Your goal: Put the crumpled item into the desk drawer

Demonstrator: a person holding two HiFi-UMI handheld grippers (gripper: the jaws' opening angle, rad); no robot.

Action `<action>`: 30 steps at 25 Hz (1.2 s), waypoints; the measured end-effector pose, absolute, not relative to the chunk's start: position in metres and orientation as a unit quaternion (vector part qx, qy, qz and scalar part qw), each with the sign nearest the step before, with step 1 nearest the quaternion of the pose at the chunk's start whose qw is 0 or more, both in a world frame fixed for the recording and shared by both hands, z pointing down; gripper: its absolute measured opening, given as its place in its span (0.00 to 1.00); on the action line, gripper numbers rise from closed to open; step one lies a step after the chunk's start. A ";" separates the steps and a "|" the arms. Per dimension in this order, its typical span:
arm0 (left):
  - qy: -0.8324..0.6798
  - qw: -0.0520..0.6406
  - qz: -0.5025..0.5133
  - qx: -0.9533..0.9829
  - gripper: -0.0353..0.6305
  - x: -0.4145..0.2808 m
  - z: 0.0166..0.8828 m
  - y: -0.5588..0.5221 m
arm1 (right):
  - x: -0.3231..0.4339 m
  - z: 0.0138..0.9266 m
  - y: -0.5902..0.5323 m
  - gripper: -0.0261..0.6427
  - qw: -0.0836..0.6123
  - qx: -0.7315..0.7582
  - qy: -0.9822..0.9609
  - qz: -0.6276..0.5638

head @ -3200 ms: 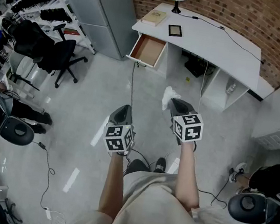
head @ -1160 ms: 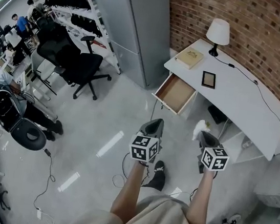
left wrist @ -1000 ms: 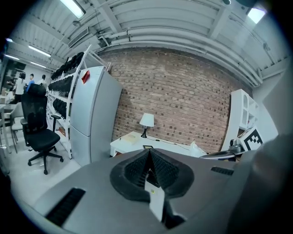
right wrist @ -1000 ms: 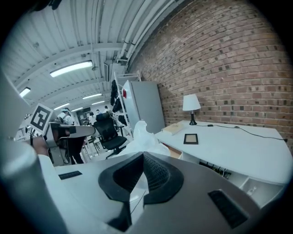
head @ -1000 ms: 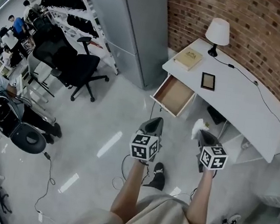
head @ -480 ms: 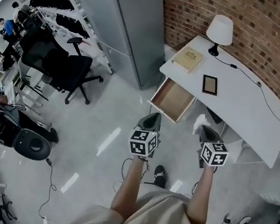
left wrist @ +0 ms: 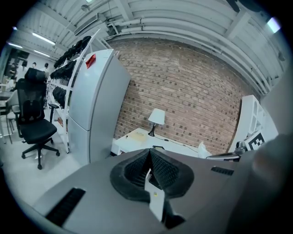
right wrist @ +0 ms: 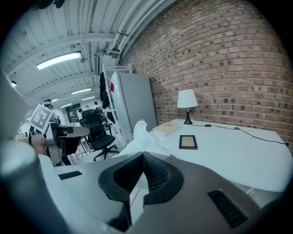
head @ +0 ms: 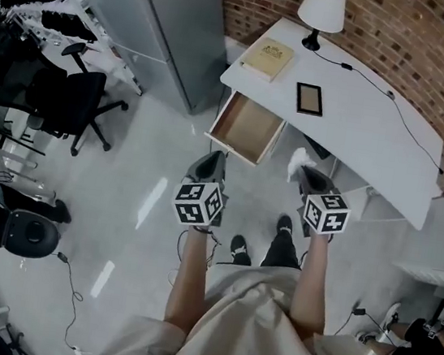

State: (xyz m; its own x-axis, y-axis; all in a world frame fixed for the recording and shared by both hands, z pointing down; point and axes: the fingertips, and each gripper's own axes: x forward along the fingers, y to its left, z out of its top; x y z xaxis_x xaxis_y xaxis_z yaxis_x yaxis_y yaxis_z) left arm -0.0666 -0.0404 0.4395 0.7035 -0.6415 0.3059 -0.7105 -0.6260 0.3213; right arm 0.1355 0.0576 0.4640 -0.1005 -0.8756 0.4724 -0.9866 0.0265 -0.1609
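The right claw [head: 310, 179] pinched the crumpled white paper [head: 297, 160]; the left claw [head: 213, 161] was pressed together, empty. Both had drawn nearer the bench [head: 361, 122], whose open drawer [head: 247, 127] now lay just ahead, probably within reach.

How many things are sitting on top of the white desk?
3: lamp at the back, book on the left-hand corner, dark frame beside it. A cord trails across too. Nothing looks hidden.
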 end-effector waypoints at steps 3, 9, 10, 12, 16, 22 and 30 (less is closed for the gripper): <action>-0.380 0.215 0.085 0.896 0.08 -0.068 0.447 -0.044 | 0.128 0.473 0.047 0.08 0.129 0.647 -0.715 0.232; -0.402 0.215 0.085 0.886 0.08 -0.071 0.451 -0.072 | 0.112 0.477 0.000 0.08 0.142 0.614 -0.743 0.225; -0.408 0.215 0.083 0.884 0.08 -0.071 0.451 -0.078 | 0.110 0.478 -0.009 0.08 0.146 0.608 -0.748 0.224; -0.418 0.213 0.082 0.879 0.08 -0.071 0.450 -0.090 | 0.109 0.478 -0.027 0.08 0.148 0.599 -0.754 0.224; -0.428 0.201 0.093 0.876 0.08 -0.059 0.445 -0.117 | 0.112 0.476 -0.063 0.08 0.150 0.585 -0.765 0.224; -0.449 0.190 0.098 0.868 0.08 -0.040 0.444 -0.159 | 0.120 0.481 -0.111 0.08 0.163 0.560 -0.782 0.221; -0.469 0.182 0.112 0.857 0.08 -0.010 0.450 -0.198 | 0.146 0.487 -0.165 0.08 0.175 0.542 -0.795 0.208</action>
